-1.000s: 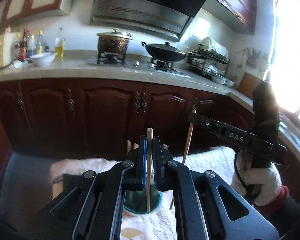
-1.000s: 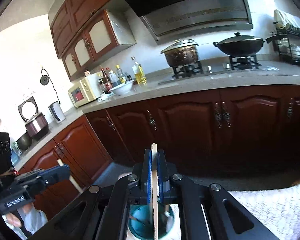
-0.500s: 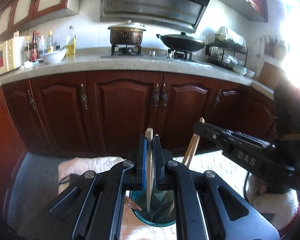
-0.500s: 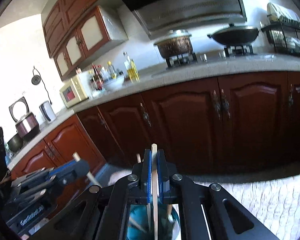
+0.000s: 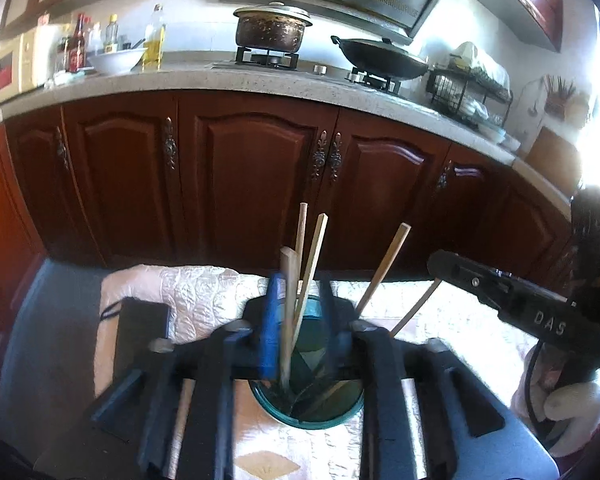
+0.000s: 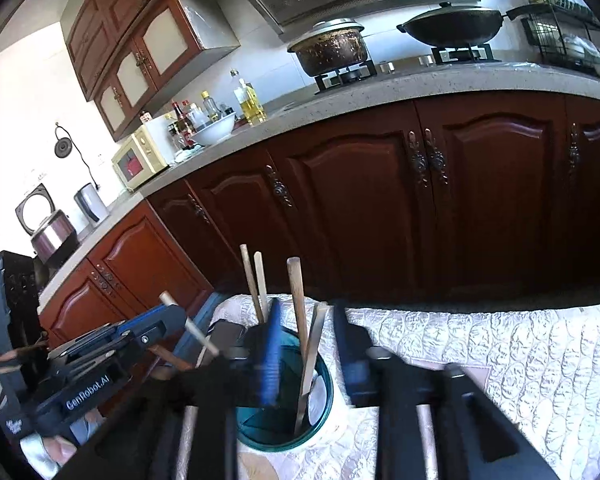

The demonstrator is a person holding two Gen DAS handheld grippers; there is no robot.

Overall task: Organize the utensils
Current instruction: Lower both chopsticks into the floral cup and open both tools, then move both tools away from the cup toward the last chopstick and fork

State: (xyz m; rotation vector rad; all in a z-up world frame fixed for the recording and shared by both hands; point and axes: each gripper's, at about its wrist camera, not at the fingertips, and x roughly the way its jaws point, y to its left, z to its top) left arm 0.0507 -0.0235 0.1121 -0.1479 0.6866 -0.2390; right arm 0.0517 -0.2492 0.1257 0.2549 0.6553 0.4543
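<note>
The chopsticks [image 5: 288,312] were seen standing in the teal cup [image 5: 308,408], which sat on a white quilted cloth [image 5: 204,292] right under both tools. They were thin, pale wooden sticks, and their tops leaned out over the cup's rim in different ways. One stick stood in the gap of the left gripper [image 5: 300,320], close beside its blue pad. The jaws of that gripper were being opened, and the stick was not pinched. Another pale stick [image 6: 312,352] stood in the gap of the right gripper [image 6: 308,344], with room on both sides. Those jaws were being opened too, and nothing was squeezed by them.

The cup's rim was ringed closely by the black fingers of both tools, so little room was left around it. In the left wrist view, the right gripper was seen off to the right, held by a white glove [image 5: 572,404]. More open cloth was seen to the right of the right gripper. A dark flat thing [image 5: 140,328] lay on the cloth to the left of the left gripper. Dark red cabinet doors [image 5: 252,184] stood ahead of both tools, past the cloth's far edge.
</note>
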